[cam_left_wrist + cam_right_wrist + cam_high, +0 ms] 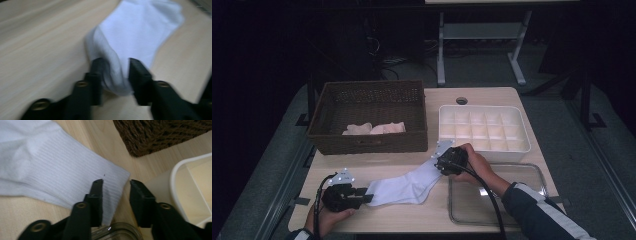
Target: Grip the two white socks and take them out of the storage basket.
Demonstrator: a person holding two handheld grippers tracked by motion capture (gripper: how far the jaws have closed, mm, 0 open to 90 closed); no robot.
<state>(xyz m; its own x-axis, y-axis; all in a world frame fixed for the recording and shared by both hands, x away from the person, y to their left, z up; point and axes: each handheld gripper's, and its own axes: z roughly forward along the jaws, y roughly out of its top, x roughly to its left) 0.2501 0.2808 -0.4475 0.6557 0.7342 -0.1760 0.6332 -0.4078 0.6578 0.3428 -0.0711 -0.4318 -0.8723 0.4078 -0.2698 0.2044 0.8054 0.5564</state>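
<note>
White sock (404,186) flat on table (377,162) — left hand-held gripper (115,75) loosely straddles toe, right hand-held gripper (115,187) parted over cuff — either could close on one layer, bunching the fabric.

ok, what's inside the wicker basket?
In the wicker basket, pale pink and cream cloth pieces lie against the front wall. The front wall hides whatever sits lower, so how many pieces there are cannot be told.

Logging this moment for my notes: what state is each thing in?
White sock: flat on table, stretched between both grippers.
Left gripper: jaws open around the toe.
Right gripper: open over the cuff.
Wicker basket: holds pale cloths.
Divided white tray: empty.
Clear container: empty.
</note>
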